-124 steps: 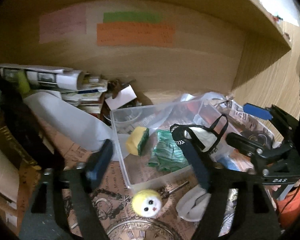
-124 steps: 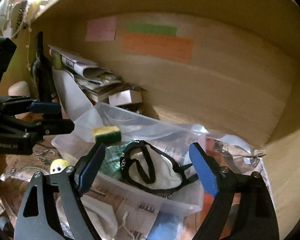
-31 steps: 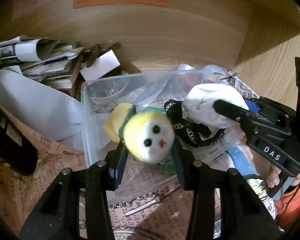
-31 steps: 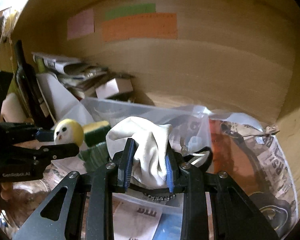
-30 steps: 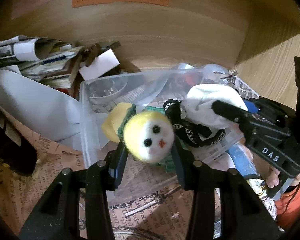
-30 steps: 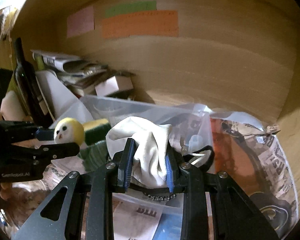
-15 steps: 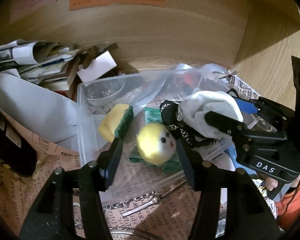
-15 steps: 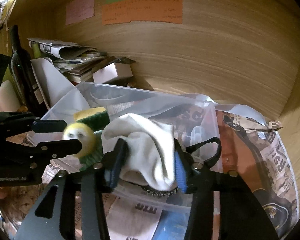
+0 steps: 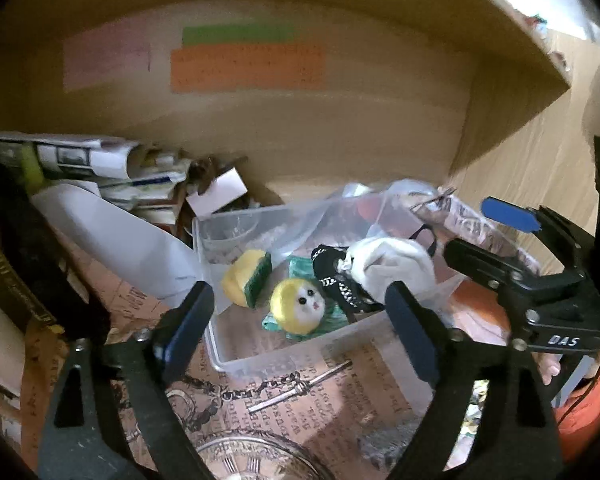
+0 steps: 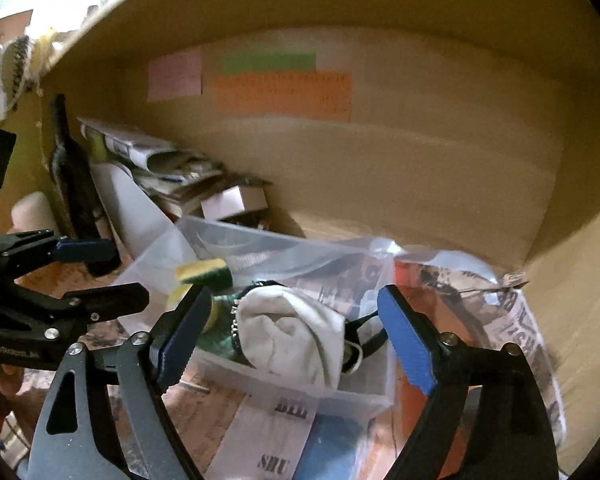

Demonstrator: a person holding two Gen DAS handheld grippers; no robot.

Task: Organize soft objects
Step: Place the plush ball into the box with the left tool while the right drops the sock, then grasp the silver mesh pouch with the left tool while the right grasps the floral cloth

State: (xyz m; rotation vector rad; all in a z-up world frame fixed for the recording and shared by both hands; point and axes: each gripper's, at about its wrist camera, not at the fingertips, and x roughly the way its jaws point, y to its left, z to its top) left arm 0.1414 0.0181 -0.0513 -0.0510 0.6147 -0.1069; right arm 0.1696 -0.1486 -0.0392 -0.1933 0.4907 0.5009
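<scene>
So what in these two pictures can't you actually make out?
- Writing on the orange note: too small and blurred, both views.
- Yellow plush ball: in the right wrist view, almost wholly hidden behind a finger of the right gripper.
- Green cloth: mostly covered by the plush ball and the white cloth.
- Front of the clear bin: partly blocked by the fingers of the left gripper, whose jaws are opening.

Access from above into the clear plastic bin (image 9: 236, 354) is open. A crumpled transparent bag (image 9: 332, 216) overhangs its rear; stacked newspapers (image 9: 100, 168) crowd the left; the wooden shelf wall (image 9: 512, 160) closes the right.
</scene>
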